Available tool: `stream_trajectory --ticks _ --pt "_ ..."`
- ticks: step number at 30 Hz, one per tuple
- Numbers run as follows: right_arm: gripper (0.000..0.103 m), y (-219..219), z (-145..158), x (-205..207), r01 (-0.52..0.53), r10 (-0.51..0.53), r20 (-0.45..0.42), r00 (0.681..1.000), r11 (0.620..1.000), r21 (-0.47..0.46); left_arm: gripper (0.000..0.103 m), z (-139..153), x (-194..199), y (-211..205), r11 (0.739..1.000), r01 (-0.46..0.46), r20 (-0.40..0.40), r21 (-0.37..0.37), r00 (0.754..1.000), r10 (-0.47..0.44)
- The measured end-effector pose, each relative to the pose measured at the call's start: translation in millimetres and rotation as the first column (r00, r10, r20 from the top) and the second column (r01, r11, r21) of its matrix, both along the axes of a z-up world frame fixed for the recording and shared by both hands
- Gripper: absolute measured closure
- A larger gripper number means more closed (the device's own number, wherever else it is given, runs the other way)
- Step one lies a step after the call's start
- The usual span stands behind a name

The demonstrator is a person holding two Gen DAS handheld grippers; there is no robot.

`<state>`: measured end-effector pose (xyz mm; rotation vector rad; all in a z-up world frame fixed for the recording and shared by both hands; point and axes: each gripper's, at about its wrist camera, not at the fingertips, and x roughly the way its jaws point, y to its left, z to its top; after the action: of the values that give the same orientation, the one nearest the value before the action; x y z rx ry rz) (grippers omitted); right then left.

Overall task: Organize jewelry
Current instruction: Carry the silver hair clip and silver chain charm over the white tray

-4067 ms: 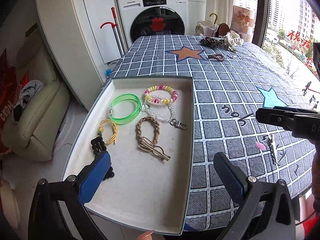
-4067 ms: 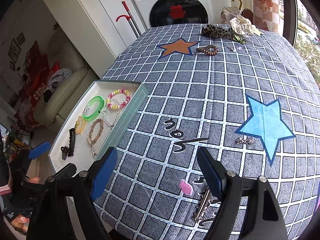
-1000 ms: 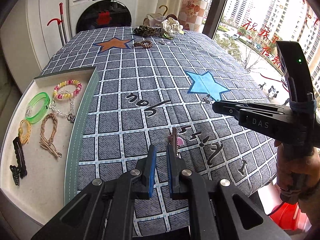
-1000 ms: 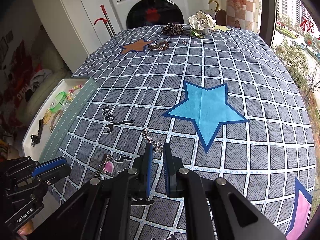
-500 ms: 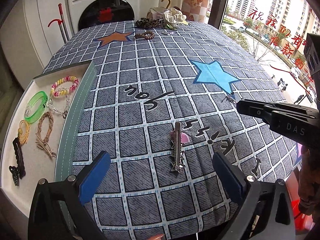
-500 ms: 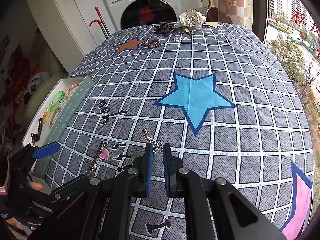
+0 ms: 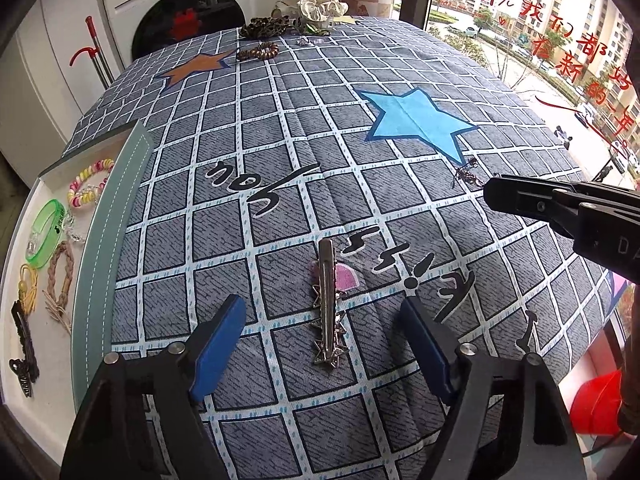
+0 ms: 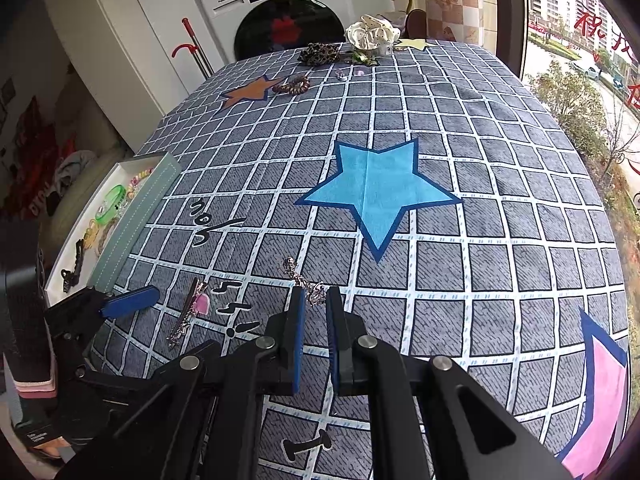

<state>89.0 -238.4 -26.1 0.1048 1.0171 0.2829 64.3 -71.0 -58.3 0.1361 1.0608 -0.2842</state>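
Observation:
A silver star hair clip [image 7: 327,308] lies on the checked tablecloth beside a small pink piece [image 7: 346,276]. My left gripper [image 7: 324,320] is open, its blue pads either side of the clip's near end. My right gripper [image 8: 314,308] is nearly shut just behind a small silver chain [image 8: 302,280], which lies on the cloth below the blue star; it also shows in the left wrist view [image 7: 466,174]. The clip also shows in the right wrist view [image 8: 186,312]. A white tray [image 7: 24,200] at the left holds several bracelets and clips.
At the far end lie a brown bead bracelet [image 7: 258,51], a leopard scrunchie [image 7: 266,26] and a white scrunchie [image 7: 322,7]. A washing machine [image 8: 280,8] stands beyond the table. The table's near edge is just below both grippers.
My left gripper, shut a second ago, has opened and moved closer to the star hair clip. My right gripper stays nearly shut by the chain.

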Motion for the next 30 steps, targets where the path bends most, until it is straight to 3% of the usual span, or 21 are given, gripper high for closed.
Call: stream_trajectory --ticks 2,4,9,19,30 --pt "0.092 1 0 0 -0.001 0.001 0.001 1.000 1.000 -0.002 0.043 3 0 0 1.000 0.007 0.008 -0.004 1.000 -0.007" --pt "0.092 1 0 -1 0.001 -0.001 0.001 1.000 1.000 -0.001 0.080 5 0 0 1.000 0.020 0.012 -0.014 1.000 -0.020" --pt "0.092 3 3 -2 0.001 -0.001 0.004 1.000 1.000 0.001 0.080 8 -2 10 0.996 0.007 -0.004 -0.088 1.000 -0.007" --pt "0.092 26 18 1 -0.041 0.041 0.015 0.999 0.999 0.032 0.080 45 -17 58 0.987 -0.059 0.074 -0.149 0.995 0.071" --pt "0.092 113 43 11 -0.202 0.200 0.042 0.979 0.978 0.049 0.080 66 -35 146 0.969 -0.197 0.138 -0.150 0.966 0.218"
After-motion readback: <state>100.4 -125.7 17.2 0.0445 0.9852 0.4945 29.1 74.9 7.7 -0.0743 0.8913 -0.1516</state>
